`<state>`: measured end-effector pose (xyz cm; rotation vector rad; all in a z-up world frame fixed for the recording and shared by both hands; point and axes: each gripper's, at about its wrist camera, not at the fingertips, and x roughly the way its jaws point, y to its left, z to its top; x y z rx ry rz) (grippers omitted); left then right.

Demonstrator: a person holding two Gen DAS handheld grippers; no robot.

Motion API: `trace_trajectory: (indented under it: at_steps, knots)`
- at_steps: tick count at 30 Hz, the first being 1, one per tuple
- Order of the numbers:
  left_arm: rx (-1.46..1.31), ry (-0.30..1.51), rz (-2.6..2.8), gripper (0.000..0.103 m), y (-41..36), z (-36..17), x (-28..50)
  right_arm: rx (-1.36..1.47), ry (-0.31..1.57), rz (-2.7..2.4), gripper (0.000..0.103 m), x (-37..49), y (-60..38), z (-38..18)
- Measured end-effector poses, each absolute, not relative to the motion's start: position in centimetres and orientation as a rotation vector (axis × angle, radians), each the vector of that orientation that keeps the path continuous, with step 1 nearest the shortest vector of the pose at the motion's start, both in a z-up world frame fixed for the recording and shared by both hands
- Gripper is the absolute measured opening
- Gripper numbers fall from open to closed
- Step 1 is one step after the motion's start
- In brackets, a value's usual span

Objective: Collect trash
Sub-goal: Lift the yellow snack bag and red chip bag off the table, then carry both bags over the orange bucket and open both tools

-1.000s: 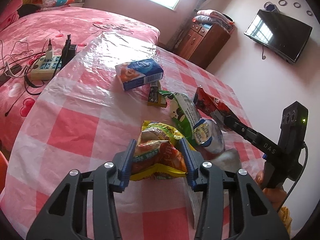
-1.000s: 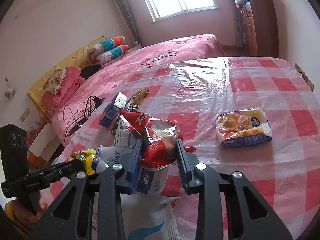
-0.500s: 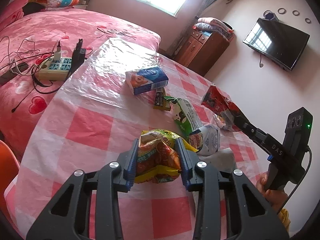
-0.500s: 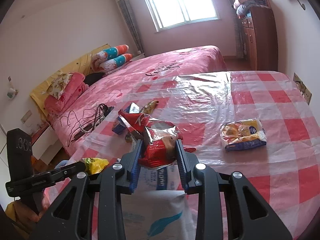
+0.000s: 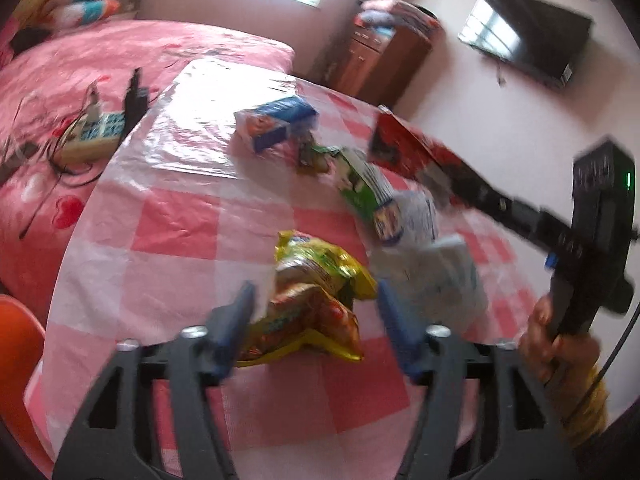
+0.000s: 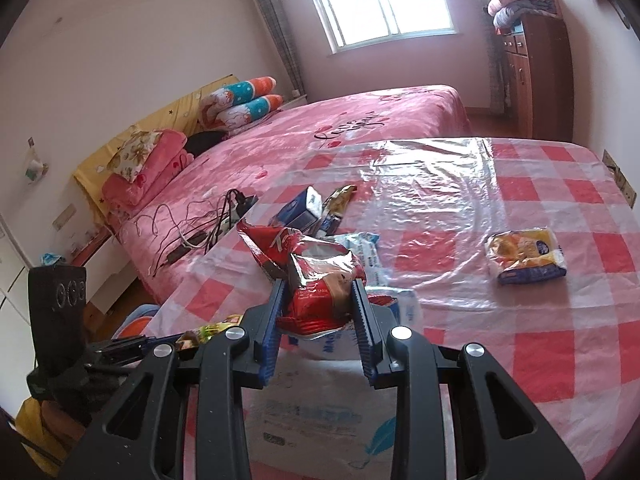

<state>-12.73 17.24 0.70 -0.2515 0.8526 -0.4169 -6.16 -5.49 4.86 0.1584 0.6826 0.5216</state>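
My left gripper [image 5: 314,294] is open, its jaws wide apart. A yellow-orange snack bag [image 5: 316,304] sits loose between them, near the front edge of the pink checked table [image 5: 168,216]. My right gripper [image 6: 320,292] is shut on a red snack bag [image 6: 320,280] and holds it above the table. The red bag also shows in the left wrist view [image 5: 404,148]. A green packet [image 5: 360,184], a white packet [image 5: 416,216] and a blue-orange box [image 5: 276,120] lie on the table.
A white plastic bag [image 6: 320,412] lies under my right gripper. A yellow-blue packet [image 6: 524,256] lies to the right. A power strip with cables [image 5: 96,136] sits on the pink bed [image 6: 340,128]. An orange chair [image 5: 16,344] is at the left.
My left gripper has opened and let go of the yellow-orange bag; the view is blurred with motion. My right gripper has risen with the red bag in it.
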Motion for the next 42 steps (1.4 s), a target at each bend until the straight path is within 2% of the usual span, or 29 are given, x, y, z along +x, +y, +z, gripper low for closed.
trace_trajectory:
  at_steps: [6, 10, 16, 28, 36, 42]
  knots:
    - [-0.16, 0.853, -0.429, 0.067, 16.2, -0.1, -12.5, 0.151, 0.692, 0.525, 0.034, -6.5, -4.9, 4.9]
    - [-0.105, 0.851, -0.398, 0.048, 15.5, -0.1, -12.5, 0.131, 0.696, 0.523, 0.034, -7.1, -4.2, 4.9]
    - [-0.154, 0.833, -0.357, 0.038, 16.3, 0.1, -13.0, 0.108, 0.705, 0.538, 0.034, -8.1, -2.8, 4.9]
    - [-0.303, 0.755, -0.249, 0.036, 23.4, 1.5, -16.5, 0.103, 0.772, 0.683, 0.034, -9.6, 2.8, 5.0]
    - [-0.402, 0.709, -0.048, 0.036, 32.4, 1.8, -20.9, 0.053, 0.825, 0.865, 0.034, -11.4, 10.7, 5.2]
    - [-0.515, 0.71, 0.101, 0.036, 38.5, -0.1, -23.5, 0.003, 0.863, 0.996, 0.034, -12.5, 17.5, 5.1]
